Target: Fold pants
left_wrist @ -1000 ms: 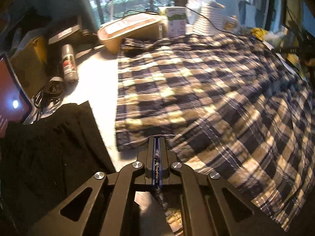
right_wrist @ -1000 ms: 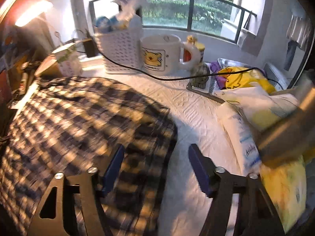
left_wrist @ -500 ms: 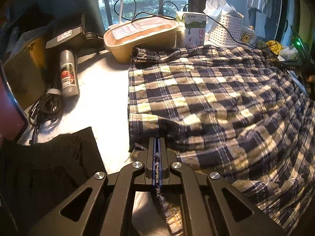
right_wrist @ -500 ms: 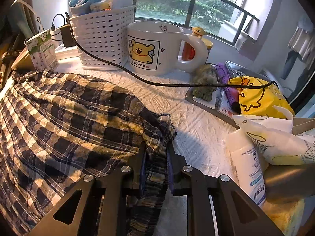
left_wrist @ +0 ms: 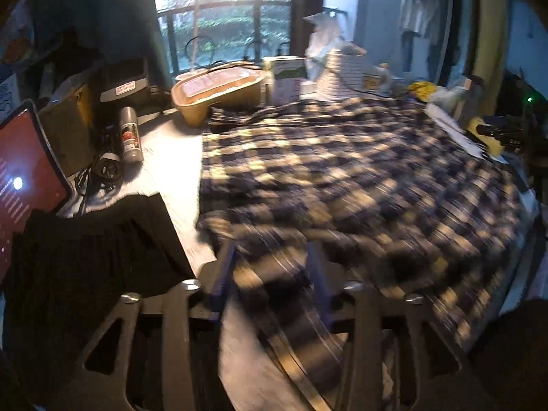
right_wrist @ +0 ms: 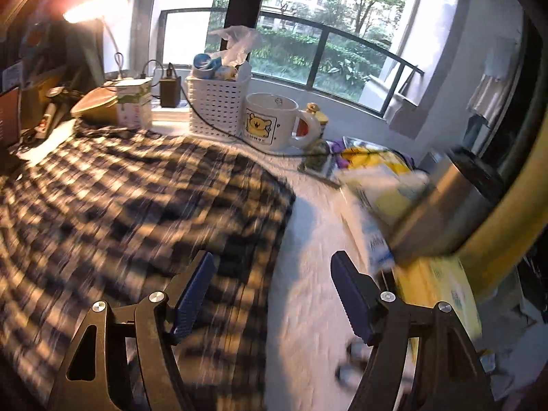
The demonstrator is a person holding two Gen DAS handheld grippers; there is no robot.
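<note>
Both grippers have let go since half a second ago. Plaid pants (left_wrist: 359,185) lie spread, rumpled, motion-blurred, on the white surface (left_wrist: 171,157). Left gripper (left_wrist: 270,267) and right gripper (right_wrist: 272,281) fingers gape over cloth edges. Black garment (left_wrist: 89,250) lies just left.
</note>
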